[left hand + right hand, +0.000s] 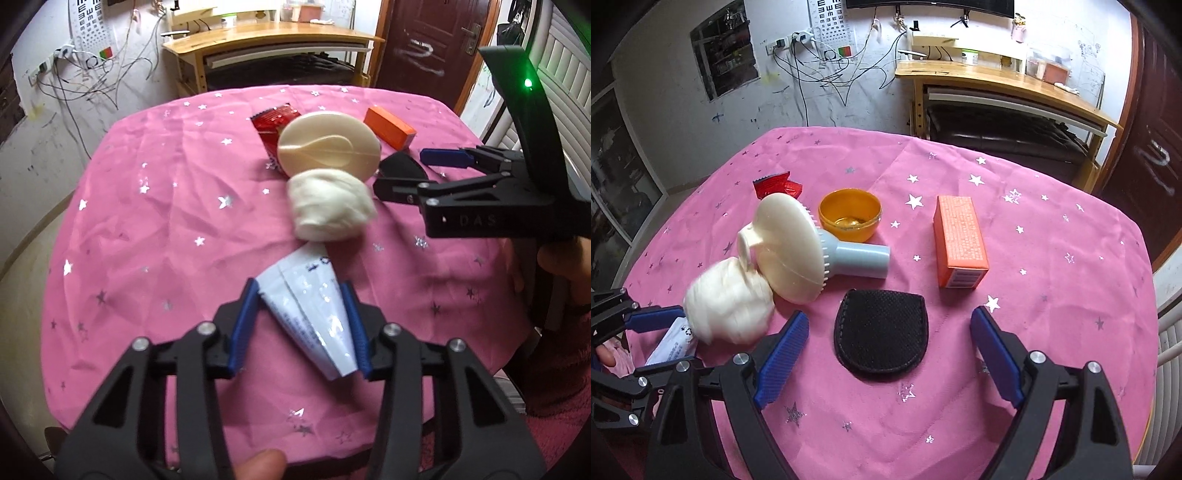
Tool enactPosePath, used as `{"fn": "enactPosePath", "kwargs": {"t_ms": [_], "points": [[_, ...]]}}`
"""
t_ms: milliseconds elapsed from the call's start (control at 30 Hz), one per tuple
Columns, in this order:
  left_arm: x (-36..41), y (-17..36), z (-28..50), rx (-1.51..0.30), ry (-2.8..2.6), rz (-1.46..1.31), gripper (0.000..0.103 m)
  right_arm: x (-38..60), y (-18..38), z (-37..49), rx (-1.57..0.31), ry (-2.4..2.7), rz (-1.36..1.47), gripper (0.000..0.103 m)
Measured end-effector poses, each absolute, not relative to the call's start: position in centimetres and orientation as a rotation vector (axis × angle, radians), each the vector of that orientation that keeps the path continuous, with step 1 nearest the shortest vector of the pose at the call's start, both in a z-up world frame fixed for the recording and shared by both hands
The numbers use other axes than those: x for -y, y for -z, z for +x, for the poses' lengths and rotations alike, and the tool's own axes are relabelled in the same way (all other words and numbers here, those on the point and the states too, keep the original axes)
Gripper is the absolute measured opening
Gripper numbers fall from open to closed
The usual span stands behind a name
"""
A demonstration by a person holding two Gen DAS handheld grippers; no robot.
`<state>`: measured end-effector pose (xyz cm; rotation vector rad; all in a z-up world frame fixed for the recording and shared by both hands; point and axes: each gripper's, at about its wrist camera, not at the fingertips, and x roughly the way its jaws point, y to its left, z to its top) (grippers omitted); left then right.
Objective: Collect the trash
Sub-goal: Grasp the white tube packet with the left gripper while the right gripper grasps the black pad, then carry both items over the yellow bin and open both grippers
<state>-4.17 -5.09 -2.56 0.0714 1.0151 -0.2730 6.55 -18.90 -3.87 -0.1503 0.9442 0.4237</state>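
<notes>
L gripper (301, 321) clamped on white packet (310, 314); R gripper (890, 332) apart; orange bowl (849, 214) holds residue

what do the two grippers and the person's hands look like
Both the left gripper and right gripper are black plastic linkages with silver pivot screws and ribbed blue pads on the fingers. The right one's body is embossed with letters reading "DAS" and shows a green light. A bare thumb and fuzzy pink sleeve show.
</notes>
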Motion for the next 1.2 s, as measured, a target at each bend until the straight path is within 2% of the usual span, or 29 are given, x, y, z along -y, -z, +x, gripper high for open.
{"fn": "enactPosePath", "kwargs": {"t_ms": [67,200,333,433,833,1200], "points": [[4.8,2.5,-4.2,-1.015,0.274,0.068,0.043,18.7,3.9,6.3,-0.939,-0.421,-0.169,0.079],[4.1,2.4,-4.5,-1.015,0.265,0.061,0.043,18.4,3.6,6.0,-0.921,-0.419,-0.178,0.043],[3.1,2.2,-4.8,-1.012,0.243,0.053,0.042,18.6,3.2,5.5,-0.891,-0.435,-0.164,0.033],[2.8,2.0,-5.1,-1.006,0.23,0.049,0.042,19.0,2.3,4.4,-0.853,-0.443,-0.135,0.03],[3.0,-0.7,-5.2,-0.949,0.204,0.045,0.042,23.8,-0.4,2.2,-0.775,-0.403,-0.05,0.03],[8.0,-1.8,-3.9,-0.922,0.249,0.12,0.042,33.0,-1.5,0.3,-0.714,-0.247,0.056,0.03]]}}
